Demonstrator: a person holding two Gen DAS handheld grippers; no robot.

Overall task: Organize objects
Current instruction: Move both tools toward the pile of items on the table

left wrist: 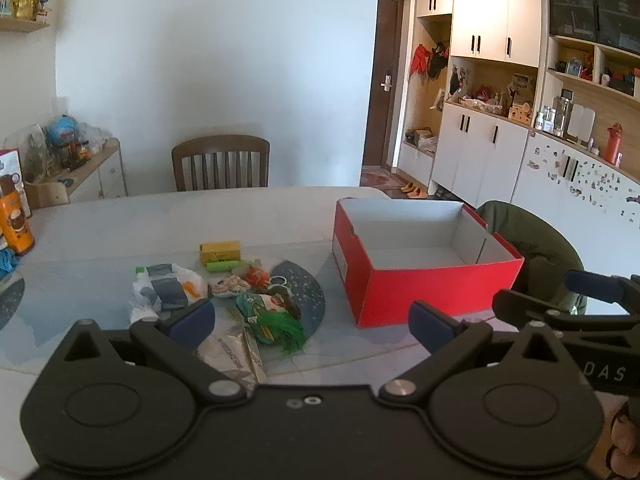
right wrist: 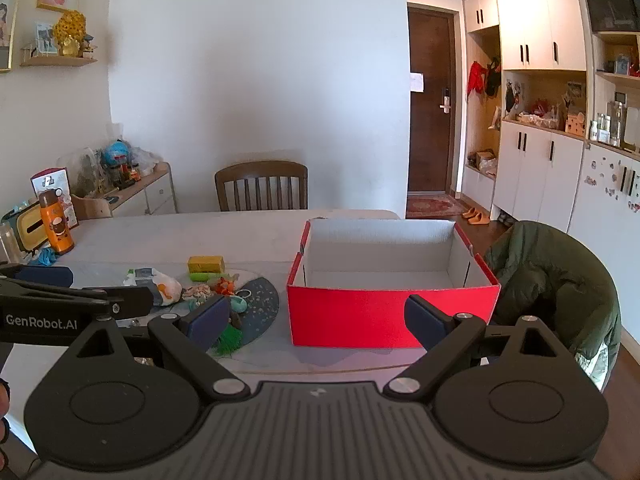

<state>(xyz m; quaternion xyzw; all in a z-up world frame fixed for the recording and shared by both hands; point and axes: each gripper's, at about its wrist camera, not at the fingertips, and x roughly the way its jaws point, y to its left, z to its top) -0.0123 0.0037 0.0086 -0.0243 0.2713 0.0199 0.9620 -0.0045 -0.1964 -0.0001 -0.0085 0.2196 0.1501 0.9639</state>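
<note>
A red open box (left wrist: pixel 432 292) (right wrist: pixel 352 316) with a bare white inside stands on the table's right half. Left of it lies a pile of small items: a yellow block (left wrist: pixel 220 251) (right wrist: pixel 205 264), a green tube (left wrist: pixel 222 266), a white plastic packet (left wrist: pixel 168 290) (right wrist: pixel 154 280), an orange toy (left wrist: pixel 256 276), a green tassel (left wrist: pixel 280 328) (right wrist: pixel 228 340) and a silvery wrapper (left wrist: pixel 236 354). My left gripper (left wrist: pixel 310 326) hovers open over the table's near edge, above the pile. My right gripper (right wrist: pixel 316 322) is open too, facing the box's front wall.
A dark round mat (left wrist: pixel 308 292) lies under the pile. An orange bottle (right wrist: pixel 56 224) and clutter stand at the table's left end. A wooden chair (left wrist: pixel 221 163) is behind the table. A green jacket (right wrist: pixel 560 292) hangs over a chair on the right, beside white cabinets (left wrist: pixel 480 152).
</note>
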